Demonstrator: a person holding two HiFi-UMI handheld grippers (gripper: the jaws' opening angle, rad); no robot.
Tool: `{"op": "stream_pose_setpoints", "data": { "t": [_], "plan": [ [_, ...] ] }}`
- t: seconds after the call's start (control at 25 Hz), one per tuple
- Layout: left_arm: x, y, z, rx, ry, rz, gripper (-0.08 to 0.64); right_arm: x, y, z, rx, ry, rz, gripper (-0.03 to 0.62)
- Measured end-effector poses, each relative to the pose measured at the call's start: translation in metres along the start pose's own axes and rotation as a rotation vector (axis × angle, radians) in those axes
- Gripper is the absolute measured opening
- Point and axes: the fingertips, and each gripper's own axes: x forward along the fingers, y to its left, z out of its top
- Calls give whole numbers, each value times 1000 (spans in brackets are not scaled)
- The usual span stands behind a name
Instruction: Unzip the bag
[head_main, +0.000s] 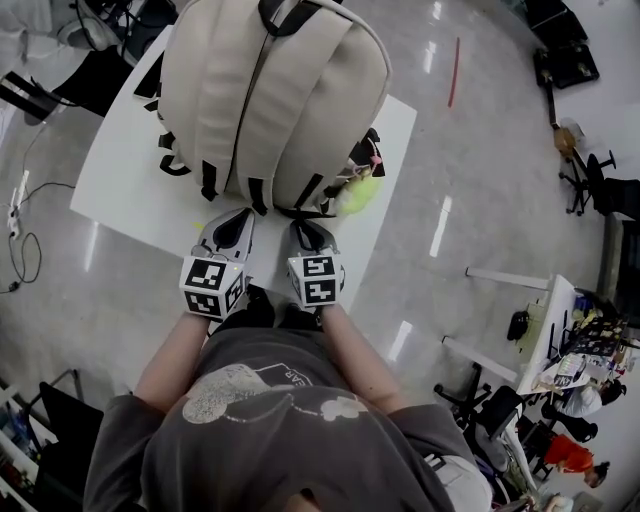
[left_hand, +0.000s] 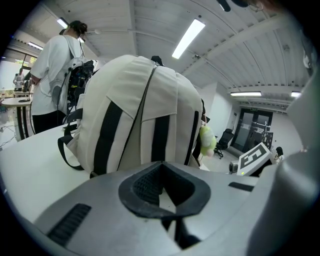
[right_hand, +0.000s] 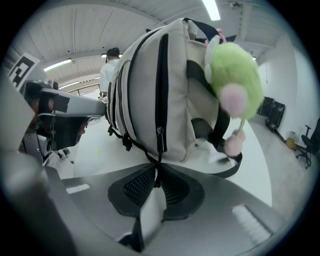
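The bag (head_main: 270, 90) sits on the white bench (head_main: 110, 190), its zip (right_hand: 161, 75) closed, close to the bench's near edge. The left gripper (head_main: 238, 222) has its jaws together just beside the bag. The right gripper (head_main: 303, 230) has its jaws pinching the bag's black strap (right_hand: 150, 159).

Long ceiling lights (left_hand: 189, 37) make the room bright. The shiny floor (head_main: 480, 200) shows white glare. Gripper views bend at the edges, corners go dark, maybe slightly blurry up close.
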Motion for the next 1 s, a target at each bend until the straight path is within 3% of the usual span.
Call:
{"op": "stream_pose_setpoints", "data": {
  "t": [0.48, 0.84, 1.0],
  "plan": [
    [-1, -1, -26, -2, 46, 11, 5, 6, -2, -23, 34, 148, 4, 34],
    [-10, -4, -30, -36, 37, 30, 5, -1, 5, -20, 26, 71, 90, 43],
    [-18, -14, -22, -41, 18, 39, 5, -13, 5, -29, 29, 81, 113, 71]
  ]
}}
